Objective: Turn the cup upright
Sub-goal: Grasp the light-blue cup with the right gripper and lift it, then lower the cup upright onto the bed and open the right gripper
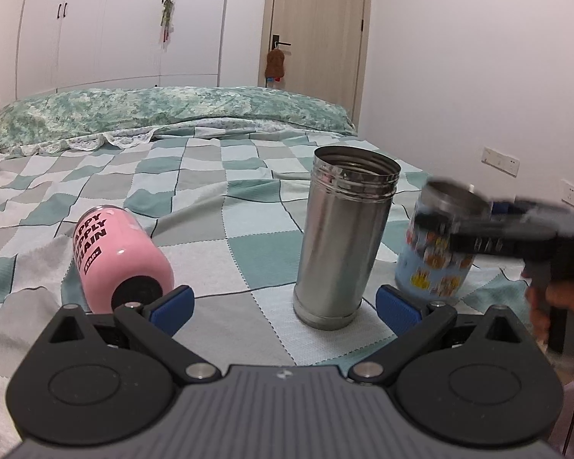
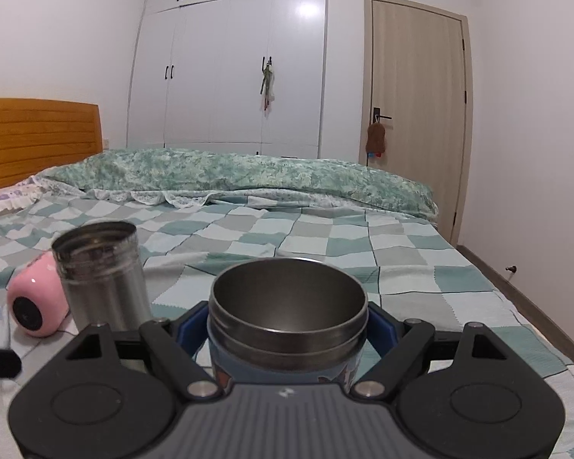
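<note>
Fingers (image 2: 382, 329) of right gripper (image 2: 287, 331) clamp upright blue cup (image 2: 287, 306).

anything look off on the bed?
Pink cup lies on its side on the checkered bedspread, base toward the open left gripper. Steel tumbler and the blue cup in the right gripper stand upright.

White wardrobe (image 2: 229, 57), pale door (image 2: 417, 114), checkered bed (image 2: 325, 237).

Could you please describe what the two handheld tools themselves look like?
Both match: the left tool and right tool have black linkage arms, silver pivot pins, round black side housings, a ribbed grey centre plate with a small white logo, and blue textured pads.
</note>
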The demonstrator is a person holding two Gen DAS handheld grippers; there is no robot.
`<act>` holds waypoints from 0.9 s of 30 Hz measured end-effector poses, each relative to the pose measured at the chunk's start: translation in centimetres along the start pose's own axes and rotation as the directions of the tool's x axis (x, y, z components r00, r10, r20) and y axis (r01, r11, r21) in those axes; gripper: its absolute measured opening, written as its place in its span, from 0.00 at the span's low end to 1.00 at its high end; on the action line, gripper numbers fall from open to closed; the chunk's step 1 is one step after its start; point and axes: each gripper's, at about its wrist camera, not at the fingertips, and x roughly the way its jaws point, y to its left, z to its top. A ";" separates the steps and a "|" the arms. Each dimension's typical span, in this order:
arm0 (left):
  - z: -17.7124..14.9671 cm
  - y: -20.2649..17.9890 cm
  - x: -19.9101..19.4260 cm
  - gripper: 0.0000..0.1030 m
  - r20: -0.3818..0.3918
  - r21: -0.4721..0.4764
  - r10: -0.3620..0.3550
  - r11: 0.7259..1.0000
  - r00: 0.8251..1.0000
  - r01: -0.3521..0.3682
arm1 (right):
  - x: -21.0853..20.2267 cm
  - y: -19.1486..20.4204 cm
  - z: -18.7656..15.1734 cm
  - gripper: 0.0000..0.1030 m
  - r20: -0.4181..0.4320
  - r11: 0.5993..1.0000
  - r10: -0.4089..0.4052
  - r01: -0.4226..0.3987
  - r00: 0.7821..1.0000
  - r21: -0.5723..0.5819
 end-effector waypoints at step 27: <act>-3.3 -6.8 -11.4 1.00 0.287 -0.022 0.176 0.984 0.942 -0.177 | -17.1 -2.6 -3.7 1.00 0.218 0.998 0.046 -0.052 0.975 0.019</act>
